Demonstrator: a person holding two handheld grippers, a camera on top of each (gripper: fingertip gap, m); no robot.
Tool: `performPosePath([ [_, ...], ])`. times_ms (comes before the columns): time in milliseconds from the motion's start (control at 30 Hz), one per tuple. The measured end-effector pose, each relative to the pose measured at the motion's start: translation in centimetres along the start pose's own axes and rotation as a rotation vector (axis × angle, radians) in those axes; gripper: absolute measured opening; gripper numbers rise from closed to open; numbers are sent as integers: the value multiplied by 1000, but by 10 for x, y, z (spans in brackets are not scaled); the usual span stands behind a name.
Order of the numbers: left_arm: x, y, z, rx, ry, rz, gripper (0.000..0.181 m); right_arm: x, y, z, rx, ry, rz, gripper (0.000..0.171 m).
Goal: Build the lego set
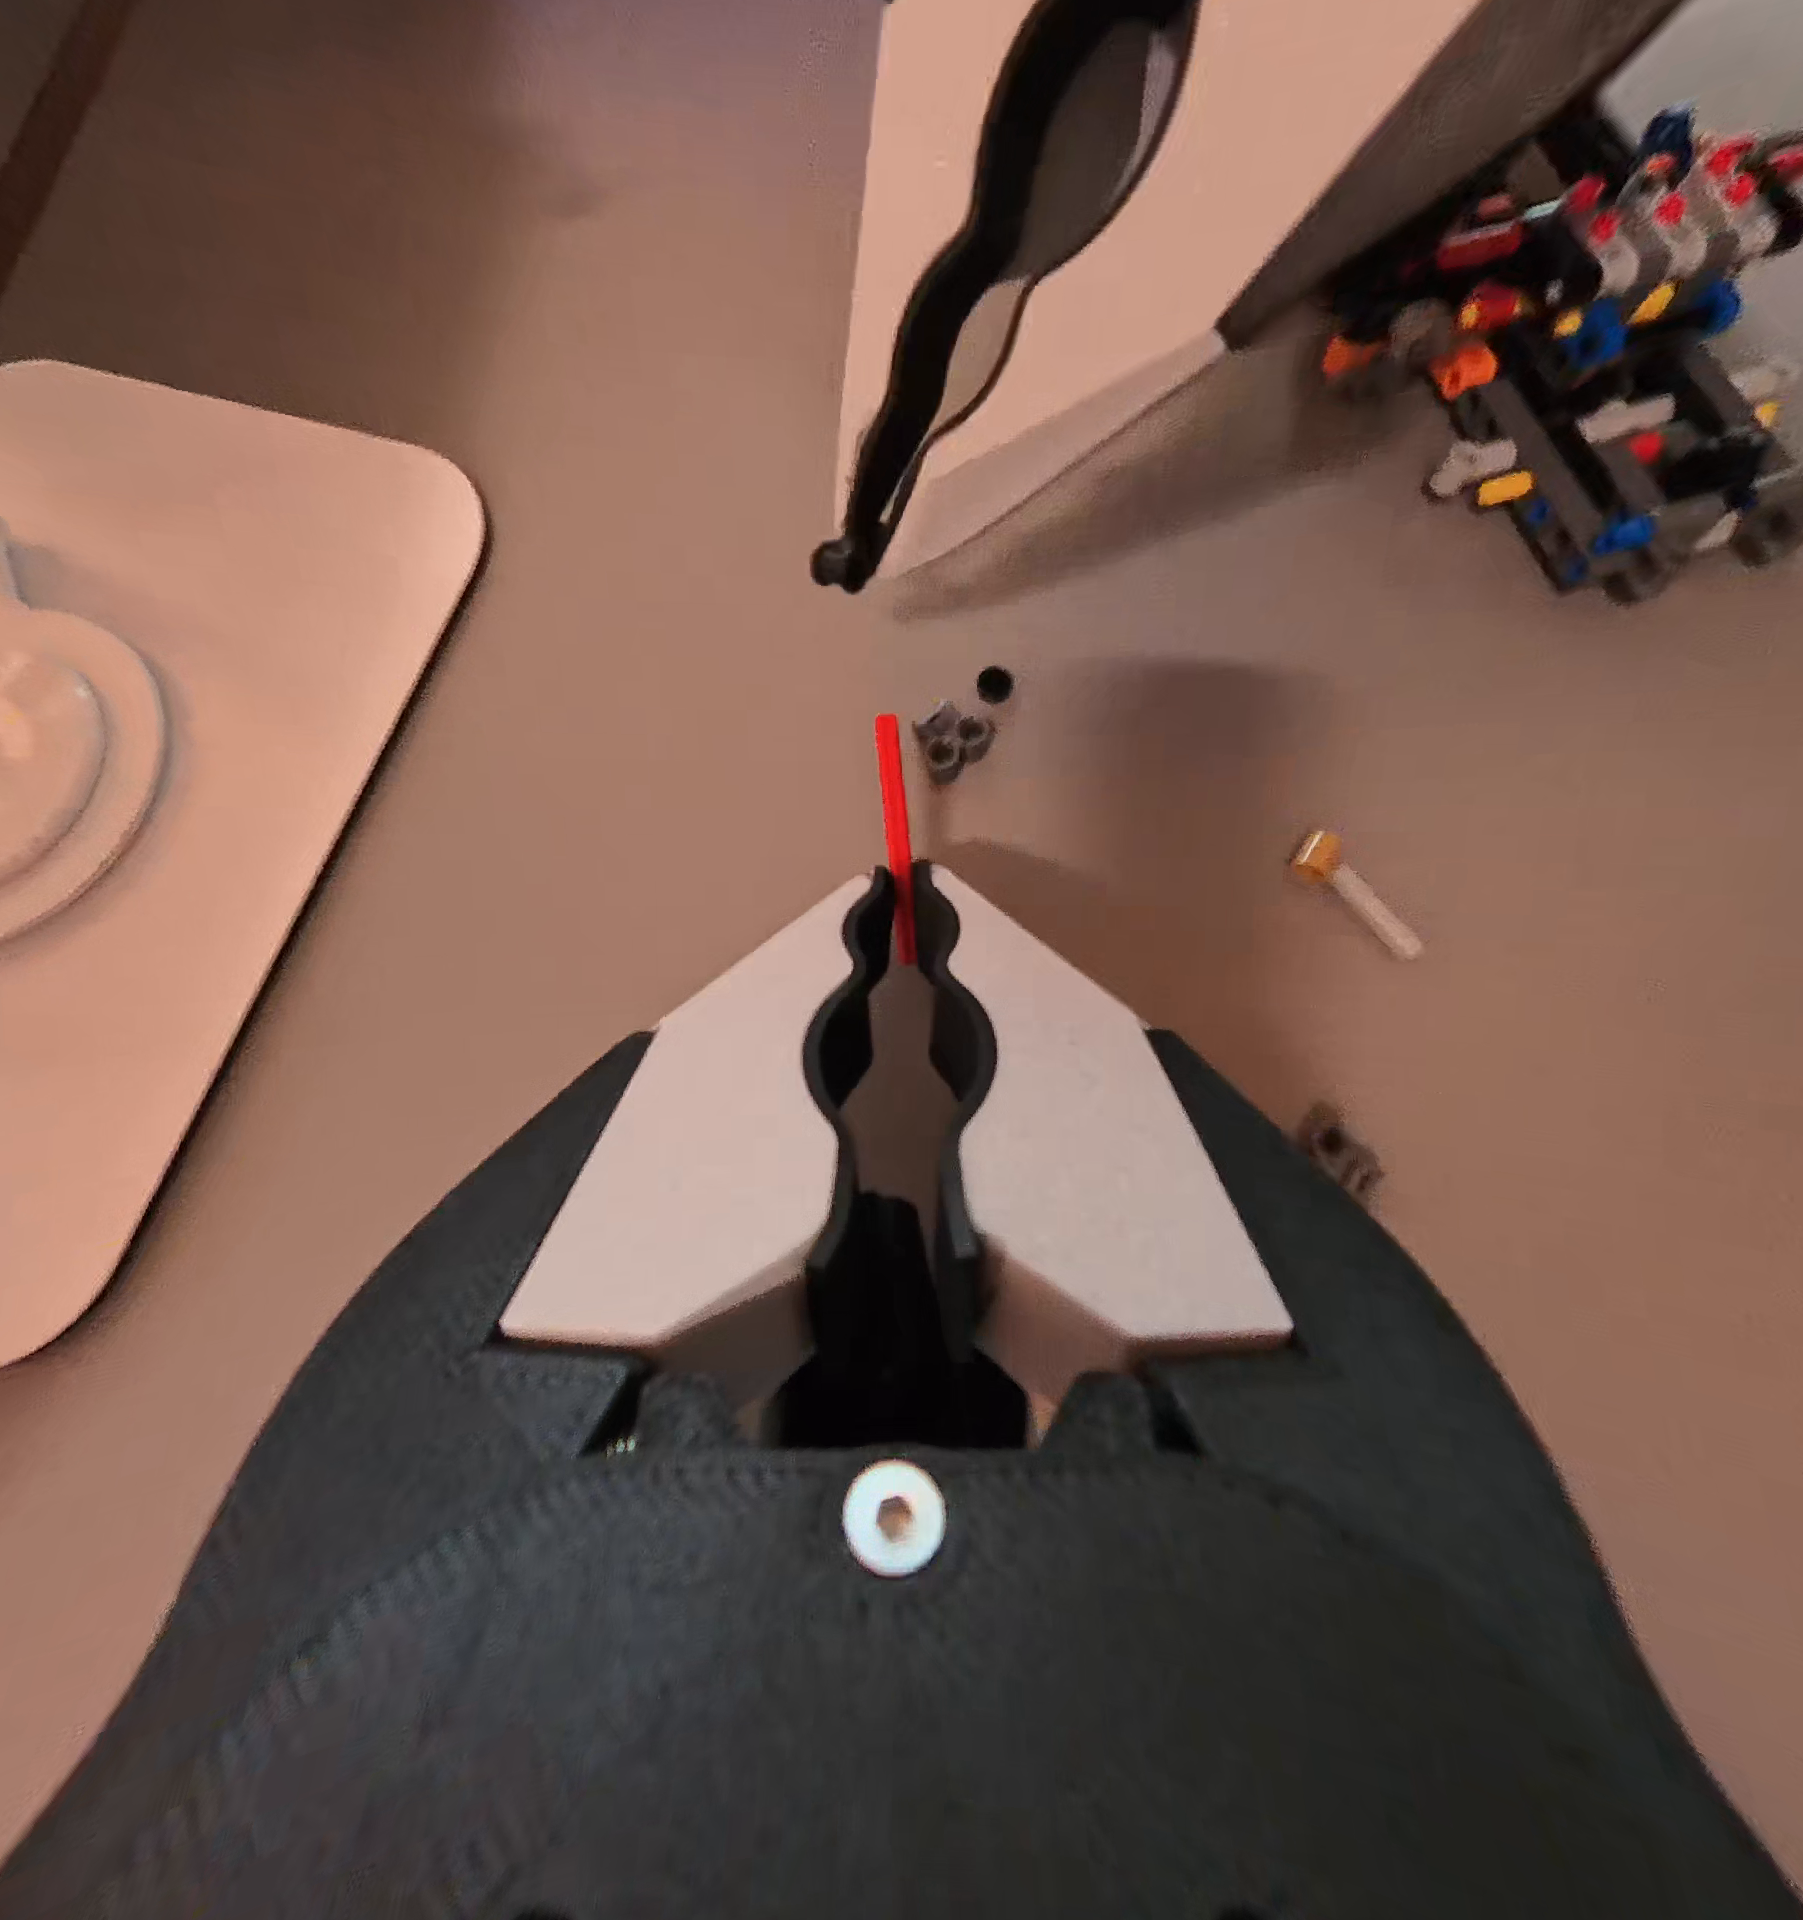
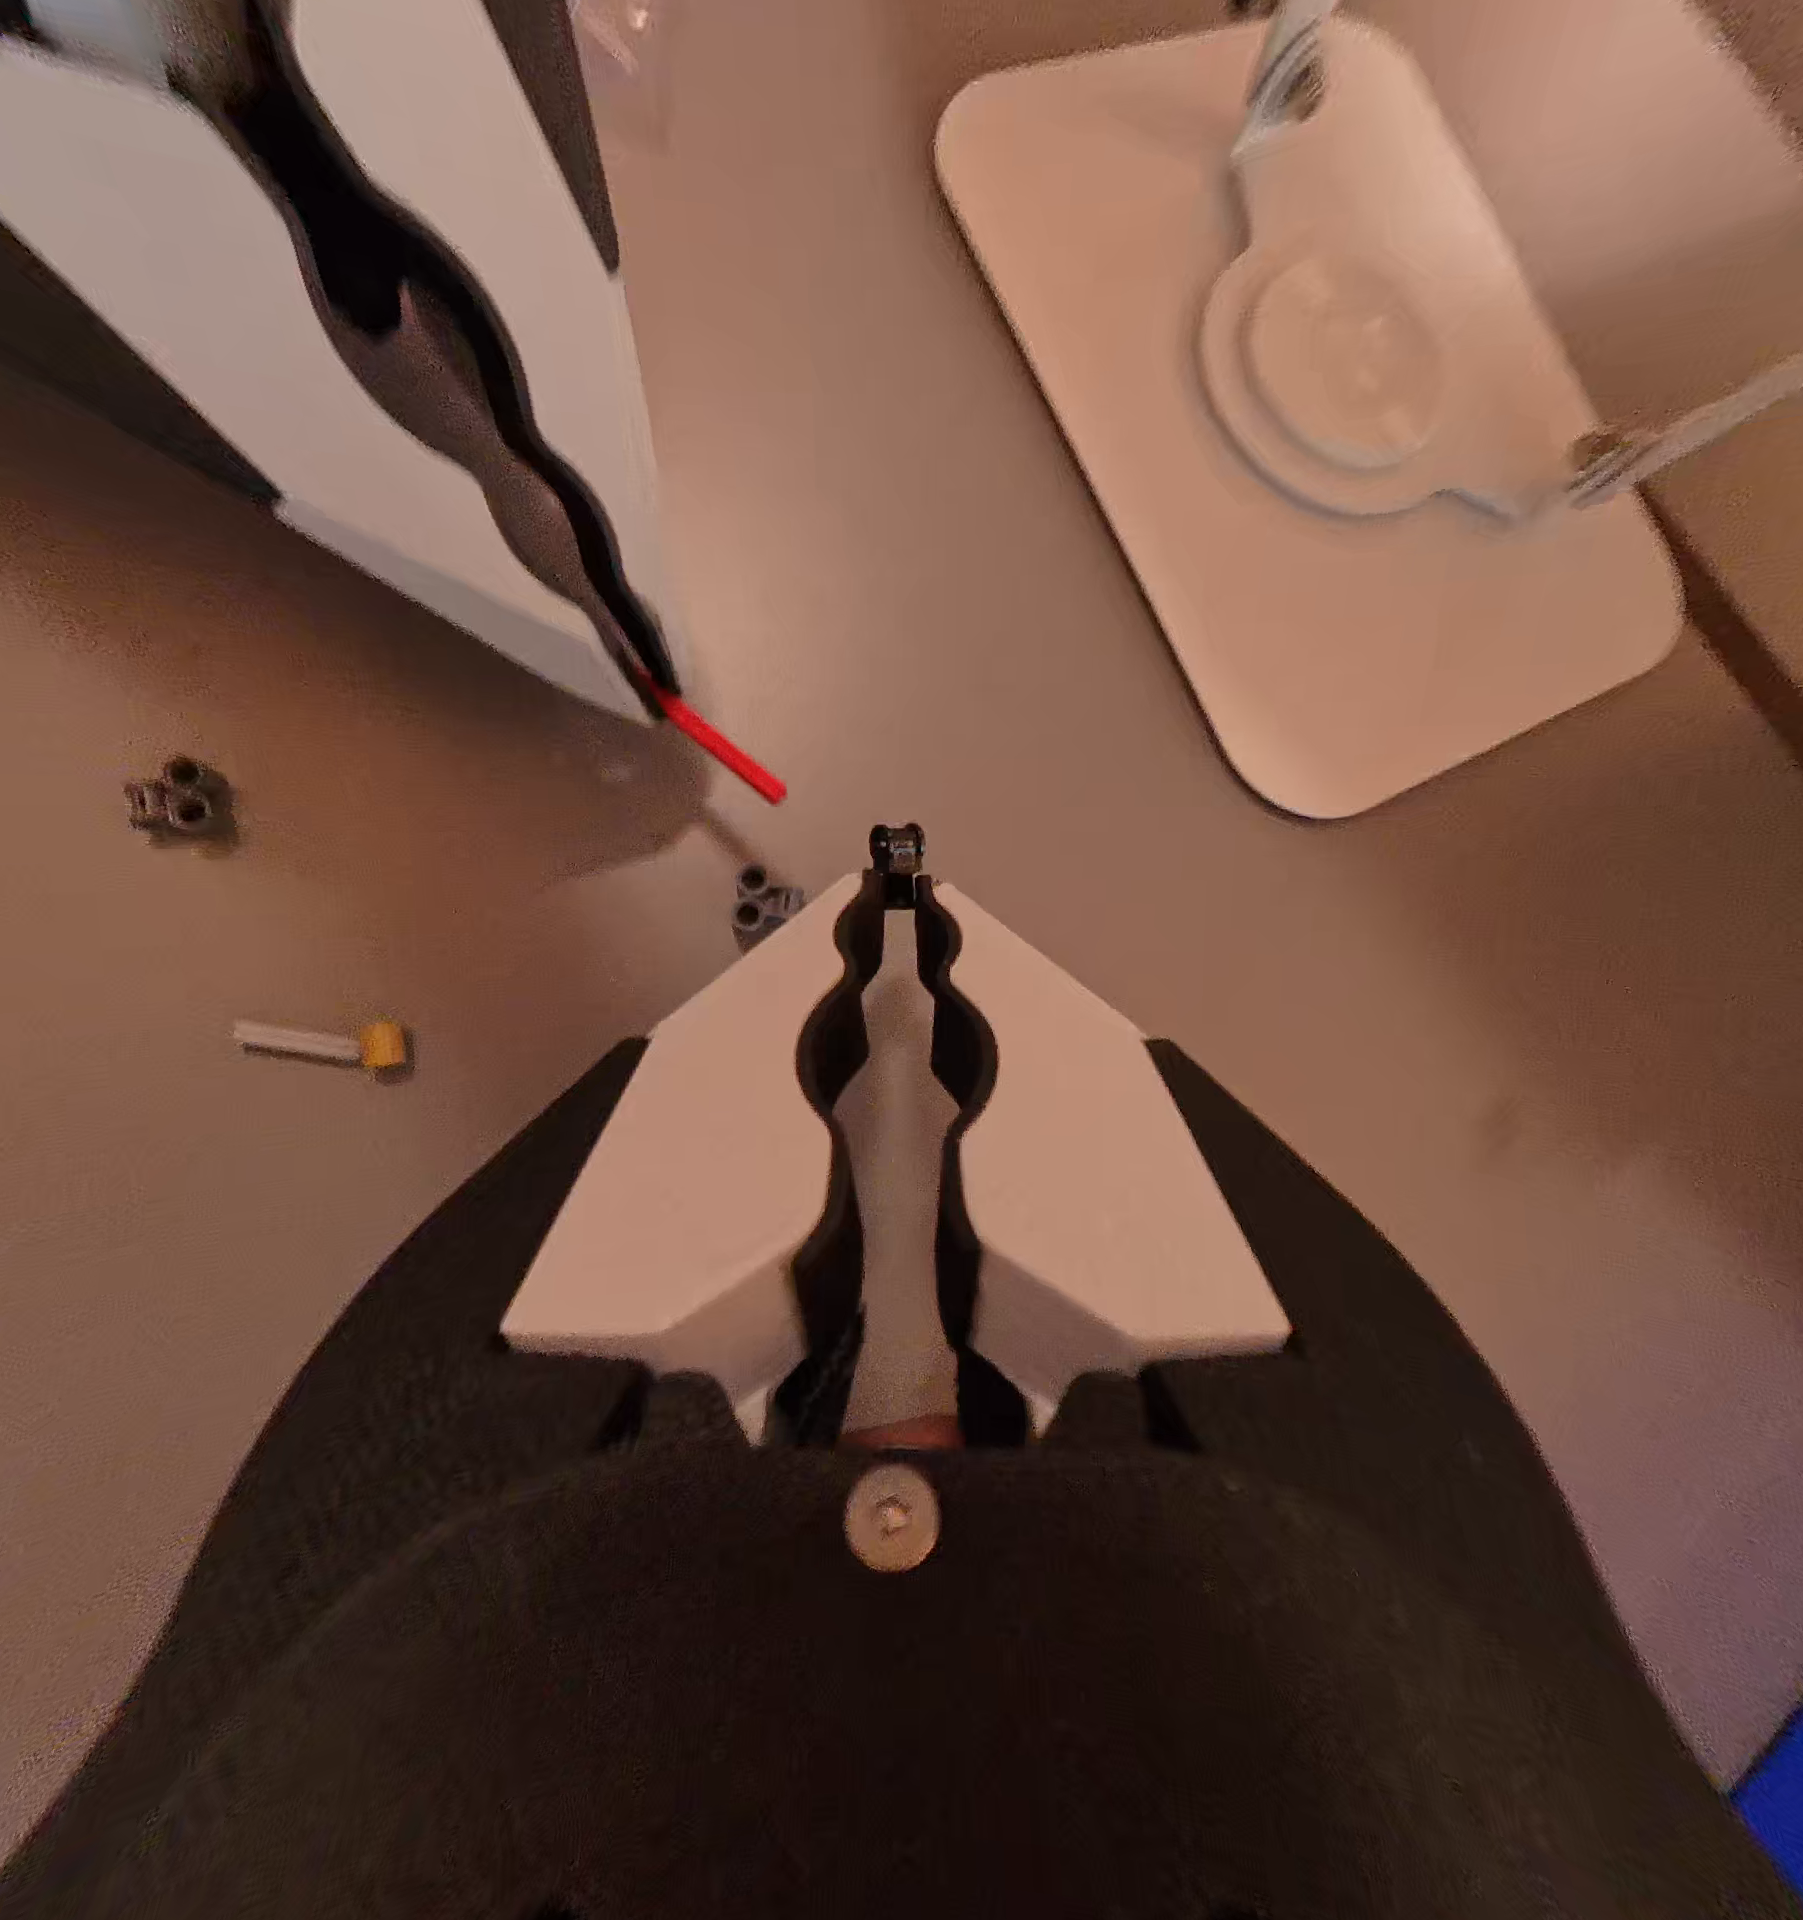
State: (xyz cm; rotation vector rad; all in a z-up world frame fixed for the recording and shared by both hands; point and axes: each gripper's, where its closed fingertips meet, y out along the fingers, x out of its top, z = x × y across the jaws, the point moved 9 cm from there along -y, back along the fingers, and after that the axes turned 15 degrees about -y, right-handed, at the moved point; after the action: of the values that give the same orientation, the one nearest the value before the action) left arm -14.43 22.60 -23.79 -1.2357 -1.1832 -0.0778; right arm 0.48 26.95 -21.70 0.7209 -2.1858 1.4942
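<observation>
My left gripper (image 1: 902, 878) is shut on a thin red axle (image 1: 891, 795) that sticks out forward above the table; the axle also shows in the right wrist view (image 2: 725, 750). My right gripper (image 2: 899, 883) is shut on a small black connector piece (image 2: 897, 847), held a little in front of the axle's tip; the piece also shows in the left wrist view (image 1: 837, 564). The partly built lego model (image 1: 1603, 353), dark grey with red, blue and orange parts, stands far right on the table.
Loose parts lie on the brown table: a grey connector (image 1: 951, 740), a black bush (image 1: 993, 683), a white axle with a yellow bush (image 1: 1356, 891) and a grey piece (image 1: 1338, 1143). A white stand base (image 1: 180, 831) with a round clear foot sits at the left. The left gripper's tips are roughly 6 cm from the right gripper's. The black bush (image 1: 993, 683) lies around 4 cm away from my right fingertips.
</observation>
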Motion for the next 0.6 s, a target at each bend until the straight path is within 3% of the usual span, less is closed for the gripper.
performPosePath([
  [267,11,-5,-14,-47,-155,-208,2,14,-12,21,-258,-25,18,2],
  [600,15,-4,-16,-122,-288,-285,2,15,-27,26,-373,-51,-6,2],
])
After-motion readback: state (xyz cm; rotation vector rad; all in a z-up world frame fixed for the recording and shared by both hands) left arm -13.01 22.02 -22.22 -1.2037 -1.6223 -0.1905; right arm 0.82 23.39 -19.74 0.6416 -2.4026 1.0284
